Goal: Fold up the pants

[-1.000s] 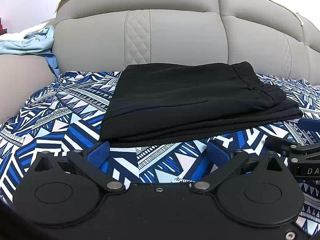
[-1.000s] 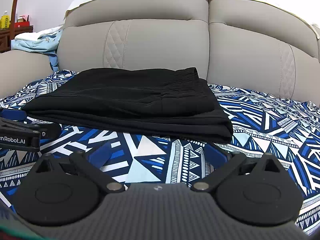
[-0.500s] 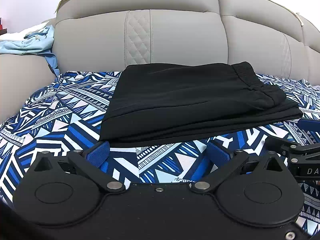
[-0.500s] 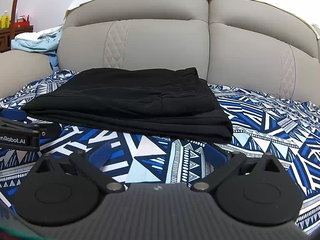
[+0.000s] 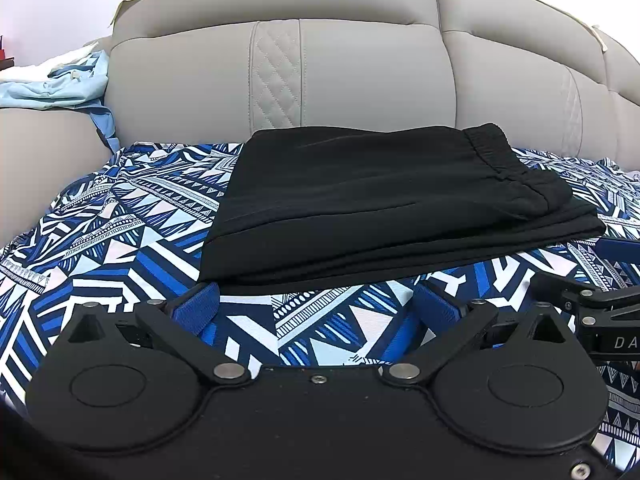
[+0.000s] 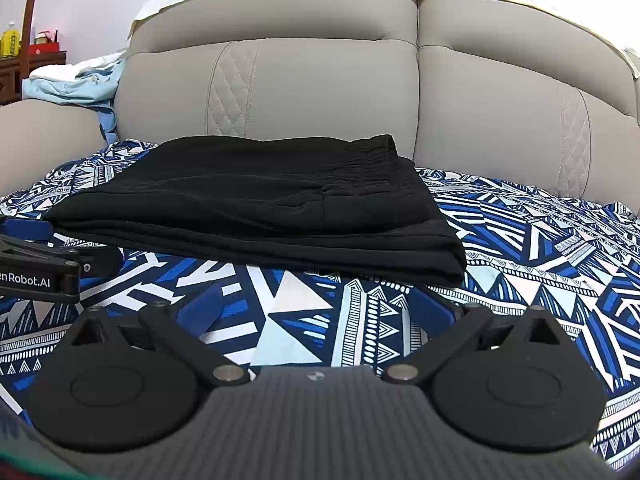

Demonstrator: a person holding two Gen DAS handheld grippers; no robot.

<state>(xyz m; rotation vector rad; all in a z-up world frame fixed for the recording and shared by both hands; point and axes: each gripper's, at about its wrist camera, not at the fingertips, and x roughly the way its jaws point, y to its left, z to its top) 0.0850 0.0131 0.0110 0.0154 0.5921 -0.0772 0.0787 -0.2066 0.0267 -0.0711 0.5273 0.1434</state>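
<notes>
Folded pants (image 5: 384, 200) ahead; patterned sheet (image 5: 120, 240) bare leftward; sofa back (image 5: 360, 68) behind.

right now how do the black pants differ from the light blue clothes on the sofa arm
The black pants are folded into a flat, layered stack; the light blue clothes lie crumpled in a heap. The pants rest on the patterned blue cover; the blue clothes sit higher, draped over the sofa arm. Neither tool touches either.

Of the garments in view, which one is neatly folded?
The black pants on the patterned blue sheet: stacked in flat layers, waistband on top. The light blue clothes on the sofa arm lie crumpled.
</notes>
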